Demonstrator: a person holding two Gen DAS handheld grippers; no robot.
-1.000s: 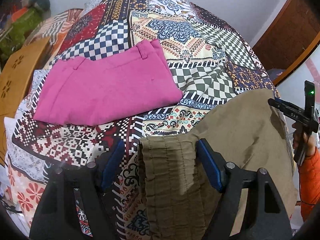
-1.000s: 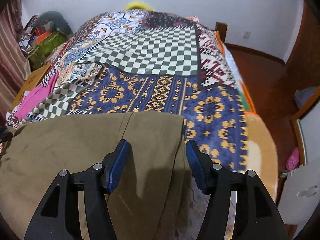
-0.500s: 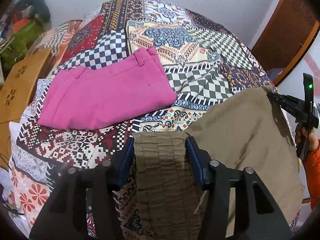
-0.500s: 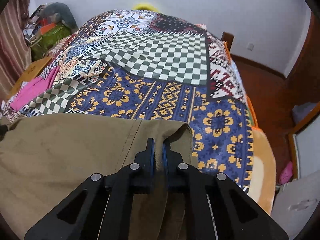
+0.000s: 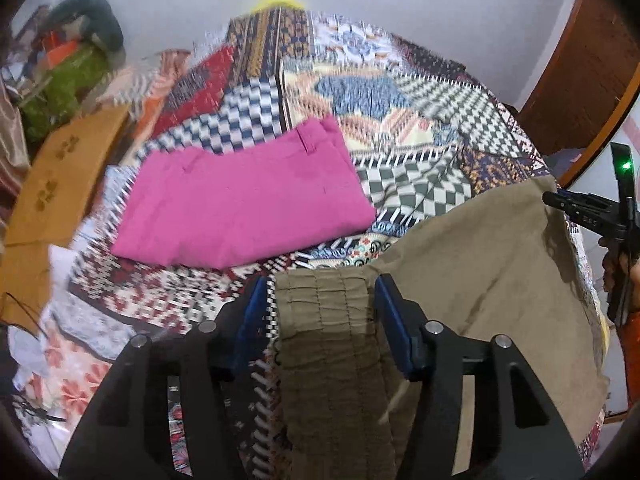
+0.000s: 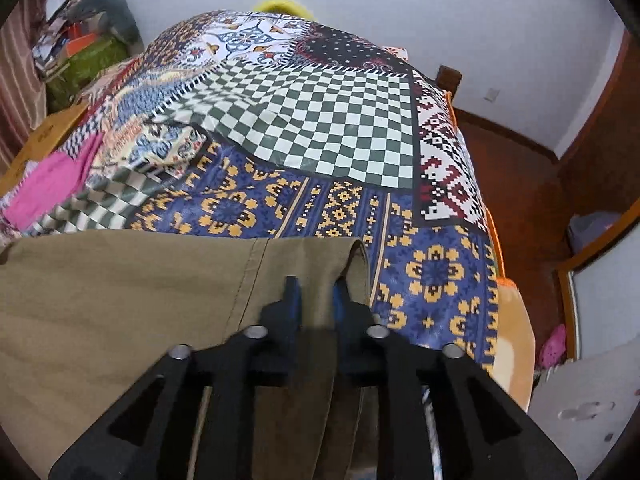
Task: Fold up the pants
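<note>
Our right tool [image 6: 314, 294] has clamped the olive pants [image 6: 120, 300]; the left tool [image 5: 320, 300] straddles their waistband, released; one pink pair [image 5: 244, 204] at 11 o'clock.

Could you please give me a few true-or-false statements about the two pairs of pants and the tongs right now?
1. The right tongs are pinched on the hem end of the olive pants. True.
2. The pink pants are held by the left tongs. False: they lie folded on the patchwork bedspread, untouched.
3. The left tongs straddle the olive pants' gathered waistband, fingers apart. True.
4. The olive pants lie on top of the pink pants. False: the two are apart, with bedspread showing between them.
</note>
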